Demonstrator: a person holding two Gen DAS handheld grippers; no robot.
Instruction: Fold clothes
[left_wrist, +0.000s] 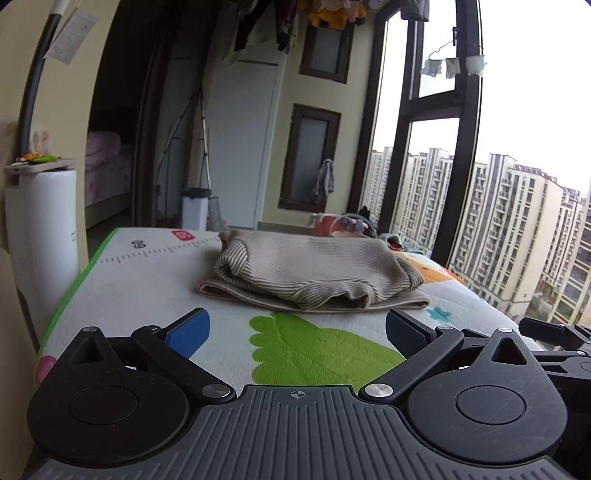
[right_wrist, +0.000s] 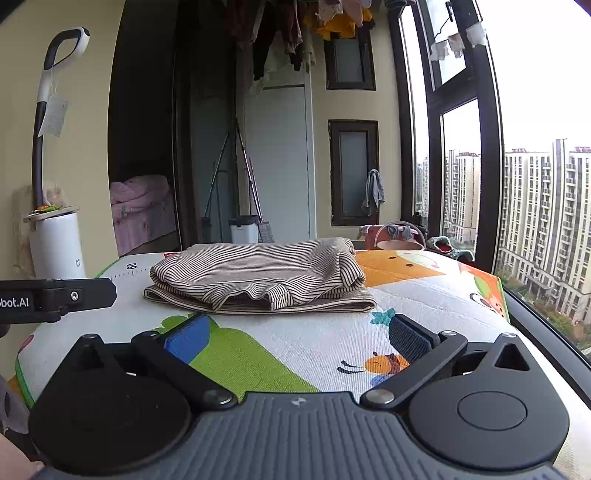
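The play mat ruler reads "60"; left gripper housing shows "bot.AI"

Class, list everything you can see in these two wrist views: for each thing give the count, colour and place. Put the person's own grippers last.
striped garment: one, beige with dark stripes, folded, lying on the mat ahead of both grippers
play mat: one, white with green, orange and blue cartoon prints, covering the work surface
vacuum stand: one, white with dark handle, left of the mat
hanging clothes: several, mixed colours, overhead
bucket: one, white, dark lid, on the floor behind
left gripper: one, black with blue pads, open, empty
right gripper: one, same, open, empty
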